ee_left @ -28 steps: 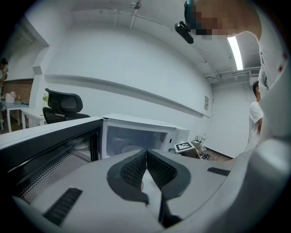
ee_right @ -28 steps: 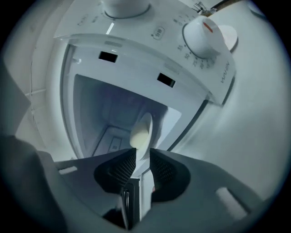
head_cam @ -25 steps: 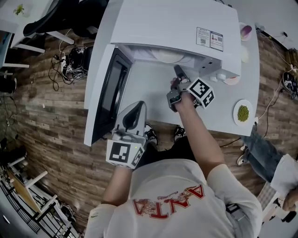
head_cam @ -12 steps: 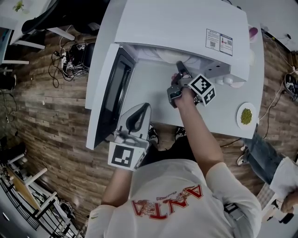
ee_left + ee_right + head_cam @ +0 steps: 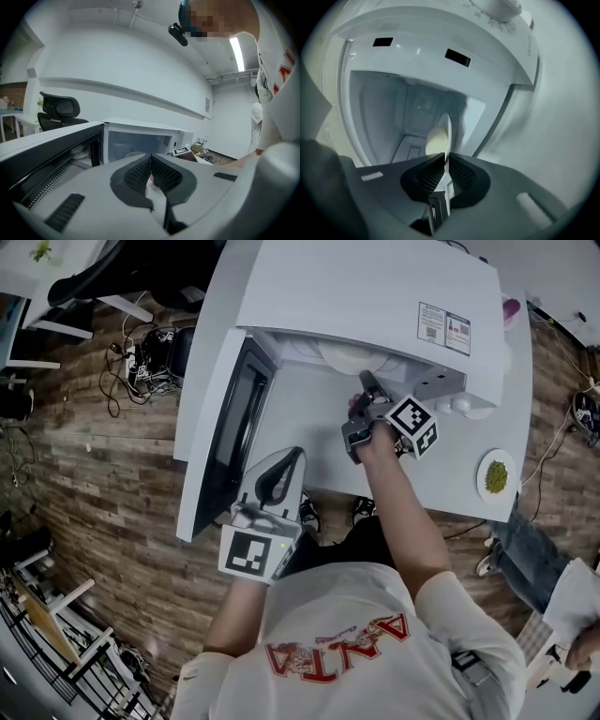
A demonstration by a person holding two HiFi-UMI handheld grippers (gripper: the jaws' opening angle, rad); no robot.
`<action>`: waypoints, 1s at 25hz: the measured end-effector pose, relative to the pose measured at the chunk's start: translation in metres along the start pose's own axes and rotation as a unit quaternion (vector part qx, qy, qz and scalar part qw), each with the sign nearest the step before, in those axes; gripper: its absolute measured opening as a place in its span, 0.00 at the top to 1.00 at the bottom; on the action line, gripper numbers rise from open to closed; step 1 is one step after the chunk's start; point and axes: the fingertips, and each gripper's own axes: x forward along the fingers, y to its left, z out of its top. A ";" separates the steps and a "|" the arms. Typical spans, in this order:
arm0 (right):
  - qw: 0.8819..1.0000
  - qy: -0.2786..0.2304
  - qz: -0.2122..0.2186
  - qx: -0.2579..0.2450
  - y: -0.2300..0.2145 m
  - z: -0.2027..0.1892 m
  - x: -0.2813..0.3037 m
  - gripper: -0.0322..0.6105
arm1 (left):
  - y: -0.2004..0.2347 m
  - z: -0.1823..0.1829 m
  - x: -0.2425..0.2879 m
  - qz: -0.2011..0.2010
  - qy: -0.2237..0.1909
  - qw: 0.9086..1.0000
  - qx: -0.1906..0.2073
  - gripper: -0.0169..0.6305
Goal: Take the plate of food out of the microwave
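The white microwave (image 5: pixel 366 296) stands on a white table with its door (image 5: pixel 225 418) swung open to the left. Inside lies a white plate (image 5: pixel 349 357) with pale food (image 5: pixel 436 140) on it. My right gripper (image 5: pixel 366 382) reaches into the opening. Its jaws have just been closing, and in the right gripper view they pinch the plate's rim (image 5: pixel 446 131), seen edge-on, with my right gripper (image 5: pixel 445 164) shut on it. My left gripper (image 5: pixel 289 456) hovers beside the door's free edge, pads together and holding nothing. In its own view my left gripper (image 5: pixel 151 161) faces the open microwave (image 5: pixel 140 140).
A small plate of green food (image 5: pixel 495 474) sits at the table's right end, and a purple object (image 5: pixel 509 307) behind the microwave. Cables and a power strip (image 5: pixel 141 362) lie on the wooden floor at left. Another person's leg (image 5: pixel 534 549) is at right.
Both grippers stay almost where they were, the right one at the microwave's mouth. The head view has shifted slightly.
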 end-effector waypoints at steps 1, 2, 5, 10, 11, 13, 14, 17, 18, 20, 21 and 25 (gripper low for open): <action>1.000 0.001 0.000 0.001 0.000 -0.001 -0.001 0.91 | 0.001 0.001 0.000 0.001 -0.002 1.000 0.001 0.96; 1.000 0.002 0.001 0.002 0.000 -0.001 -0.003 0.91 | 0.001 0.001 0.001 0.002 -0.003 1.000 0.002 0.96; 1.000 0.004 0.005 0.004 0.001 -0.002 -0.004 0.91 | 0.000 -0.001 0.000 0.001 0.000 1.000 -0.004 0.96; 0.999 0.007 0.032 0.024 0.004 -0.004 0.004 0.85 | 0.000 -0.004 -0.002 0.004 0.004 1.000 -0.004 0.96; 0.999 0.006 0.034 0.027 0.004 -0.003 0.006 0.84 | 0.000 -0.005 -0.002 0.005 0.005 1.000 -0.003 0.96; 0.999 0.001 0.033 0.031 0.003 -0.002 0.011 0.84 | 0.001 -0.007 -0.004 0.006 0.007 1.000 -0.002 0.96; 0.999 -0.001 0.032 0.033 0.002 -0.001 0.011 0.84 | 0.001 -0.008 -0.005 0.006 0.007 1.000 -0.002 0.96; 0.999 -0.003 0.028 0.028 0.000 0.002 0.011 0.87 | 0.001 -0.008 -0.006 0.005 0.005 1.000 -0.017 0.96; 0.999 -0.002 0.028 0.027 0.000 0.002 0.011 0.89 | 0.002 -0.007 -0.006 0.006 0.004 1.000 -0.023 0.96; 0.999 -0.004 0.033 0.034 0.001 0.001 0.011 0.91 | 0.004 -0.005 -0.006 0.008 0.000 1.000 -0.025 0.96; 0.998 -0.005 0.038 0.040 0.001 0.001 0.010 0.91 | 0.005 -0.004 -0.006 0.008 -0.002 1.000 -0.026 0.96; 0.996 -0.011 0.063 0.054 0.002 0.002 0.005 0.92 | 0.007 0.000 -0.007 0.008 -0.009 0.999 -0.031 0.96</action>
